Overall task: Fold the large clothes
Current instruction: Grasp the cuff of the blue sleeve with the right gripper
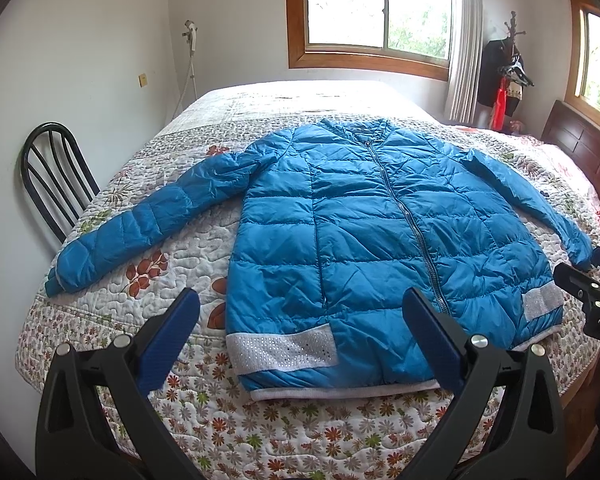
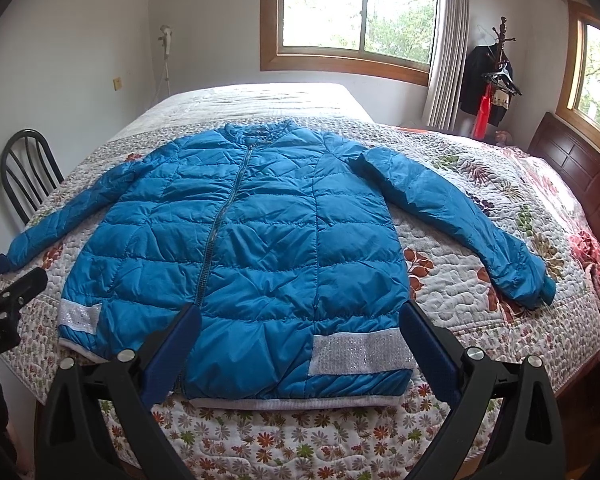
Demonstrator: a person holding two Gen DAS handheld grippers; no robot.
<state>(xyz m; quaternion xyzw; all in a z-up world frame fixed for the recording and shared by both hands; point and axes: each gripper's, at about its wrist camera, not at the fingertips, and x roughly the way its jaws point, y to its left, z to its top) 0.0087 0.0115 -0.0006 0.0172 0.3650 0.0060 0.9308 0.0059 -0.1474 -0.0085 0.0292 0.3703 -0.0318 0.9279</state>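
Observation:
A blue quilted puffer jacket (image 1: 360,232) (image 2: 256,240) lies flat and zipped on the bed, front up, collar toward the window, both sleeves spread out. Silver bands mark its hem corners. My left gripper (image 1: 300,308) hovers open above the hem's left half, holding nothing. My right gripper (image 2: 300,320) hovers open above the hem's right half, also holding nothing. Each gripper shows at the edge of the other's view: the right gripper (image 1: 592,280) by the right cuff, the left gripper (image 2: 8,284) by the left cuff.
The bed carries a floral quilt (image 1: 172,248) (image 2: 460,280). A black chair (image 1: 52,176) stands at the bed's left side. A dark wooden headboard (image 2: 572,172) is on the right. A coat rack with clothes (image 2: 492,80) stands in the far corner beside the window.

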